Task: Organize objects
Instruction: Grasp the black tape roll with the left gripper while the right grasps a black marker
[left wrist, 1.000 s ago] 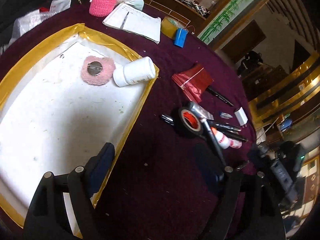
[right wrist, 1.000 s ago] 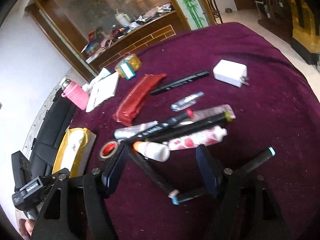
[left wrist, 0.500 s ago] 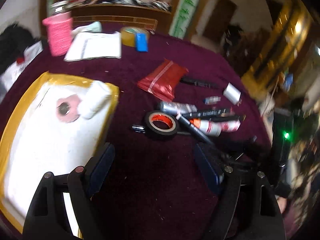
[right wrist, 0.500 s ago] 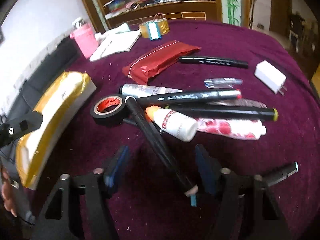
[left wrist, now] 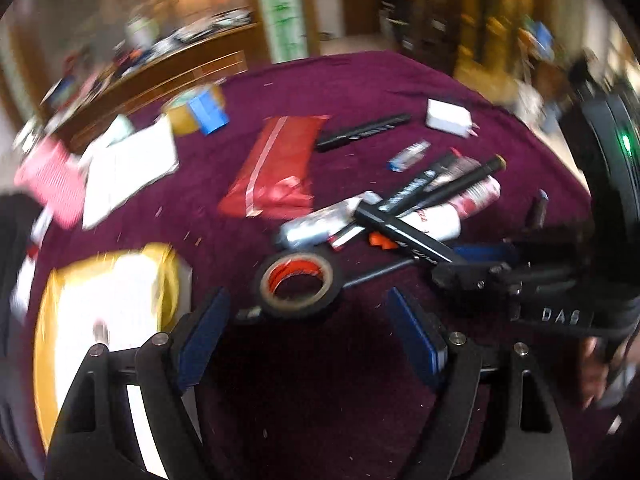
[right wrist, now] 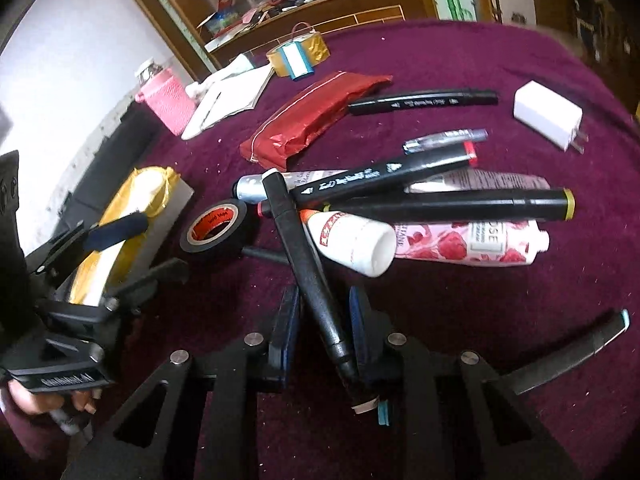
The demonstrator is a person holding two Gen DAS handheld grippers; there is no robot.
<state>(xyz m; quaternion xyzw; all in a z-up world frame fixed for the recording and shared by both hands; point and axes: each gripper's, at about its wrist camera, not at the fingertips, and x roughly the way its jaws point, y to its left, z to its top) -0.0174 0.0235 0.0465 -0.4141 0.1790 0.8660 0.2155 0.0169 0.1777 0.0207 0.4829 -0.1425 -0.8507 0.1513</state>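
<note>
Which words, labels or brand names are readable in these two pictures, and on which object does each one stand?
"ROSE": on the pink flowered tube, partly hidden by a marker.
"DAS": on the right claw body, seen from the left wrist.
Black tape roll: red inner label, too small to read.
Black markers: white print, too small.
White glue bottle: red print, unreadable.
Left claw body: label blurred.

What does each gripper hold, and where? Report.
Right gripper: jaws closing on the black marker, near its lower end. Left gripper: nothing.
</note>
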